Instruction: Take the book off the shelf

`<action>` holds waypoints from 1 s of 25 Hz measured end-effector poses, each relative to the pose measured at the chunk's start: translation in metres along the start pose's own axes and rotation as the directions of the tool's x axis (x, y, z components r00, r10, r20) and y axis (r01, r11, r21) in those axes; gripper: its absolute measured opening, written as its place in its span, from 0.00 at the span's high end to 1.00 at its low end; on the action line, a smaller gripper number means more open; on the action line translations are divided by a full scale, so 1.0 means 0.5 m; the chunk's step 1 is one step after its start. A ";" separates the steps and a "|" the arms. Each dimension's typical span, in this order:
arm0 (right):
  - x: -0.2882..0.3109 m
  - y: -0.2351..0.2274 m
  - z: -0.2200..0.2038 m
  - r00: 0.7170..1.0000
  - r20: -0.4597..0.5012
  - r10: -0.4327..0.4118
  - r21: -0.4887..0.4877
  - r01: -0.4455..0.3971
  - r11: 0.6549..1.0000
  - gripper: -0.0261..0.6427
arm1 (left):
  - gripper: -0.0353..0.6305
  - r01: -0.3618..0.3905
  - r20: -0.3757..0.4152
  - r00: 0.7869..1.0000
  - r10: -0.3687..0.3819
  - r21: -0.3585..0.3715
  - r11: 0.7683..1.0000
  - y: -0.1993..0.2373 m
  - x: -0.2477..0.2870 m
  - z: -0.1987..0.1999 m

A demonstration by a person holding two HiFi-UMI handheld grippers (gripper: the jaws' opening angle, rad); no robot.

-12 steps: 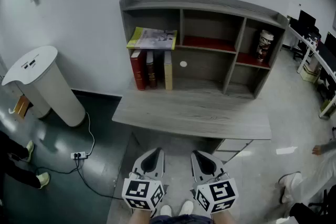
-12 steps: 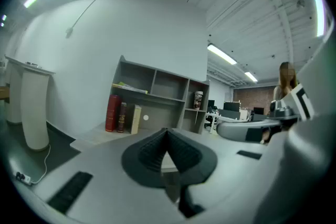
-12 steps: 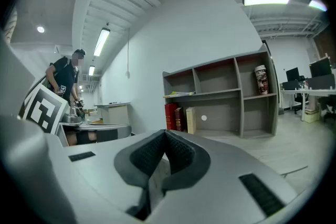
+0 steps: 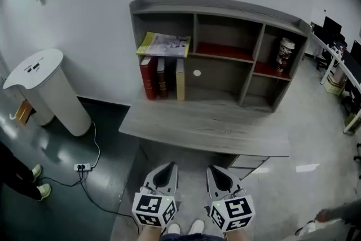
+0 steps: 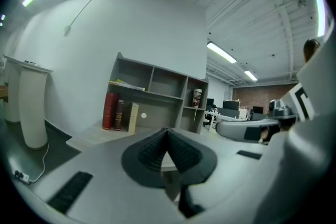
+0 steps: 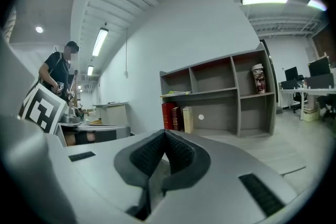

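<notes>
Hardly anything has moved: your left hand-held gripper and right hand-held gripper stay closed and empty, well short of the desk. Three books stand upright in the lower left compartment of the shelf. They are probably stiff and heavy, so pinch one spine near its top.

No lettering can be read anywhere. The red book and its two neighbours show no legible spine titles. The magazine on the shelf above and the printed can carry print too small to make out. The left marker cube and the right marker cube bear only black-and-white square patterns.
</notes>
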State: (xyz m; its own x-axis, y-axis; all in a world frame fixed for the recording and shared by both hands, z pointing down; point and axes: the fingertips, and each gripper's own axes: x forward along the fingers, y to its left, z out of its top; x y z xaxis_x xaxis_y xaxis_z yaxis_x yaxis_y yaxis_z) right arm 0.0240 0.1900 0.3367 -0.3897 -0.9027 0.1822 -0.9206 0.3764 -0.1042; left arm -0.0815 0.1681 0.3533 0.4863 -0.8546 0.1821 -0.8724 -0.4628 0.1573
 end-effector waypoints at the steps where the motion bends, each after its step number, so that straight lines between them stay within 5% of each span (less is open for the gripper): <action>1: 0.000 -0.005 -0.001 1.000 0.001 0.000 0.002 0.000 1.000 0.95 | 0.93 -0.002 -0.001 1.000 0.002 0.000 1.000 -0.002 0.003 -0.002; 25: -0.012 -0.135 0.015 1.000 0.024 0.001 0.016 -0.001 1.000 0.95 | 0.93 -0.060 0.026 0.998 0.060 0.017 0.998 -0.036 0.098 0.036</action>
State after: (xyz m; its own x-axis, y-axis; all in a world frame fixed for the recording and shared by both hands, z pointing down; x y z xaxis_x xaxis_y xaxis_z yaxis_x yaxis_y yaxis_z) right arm 0.0887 0.1683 0.3356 -0.3895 -0.9073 0.1584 -0.9197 0.3738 -0.1201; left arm -0.0428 0.1302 0.3422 0.4320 -0.8866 0.1655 -0.9007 -0.4147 0.1295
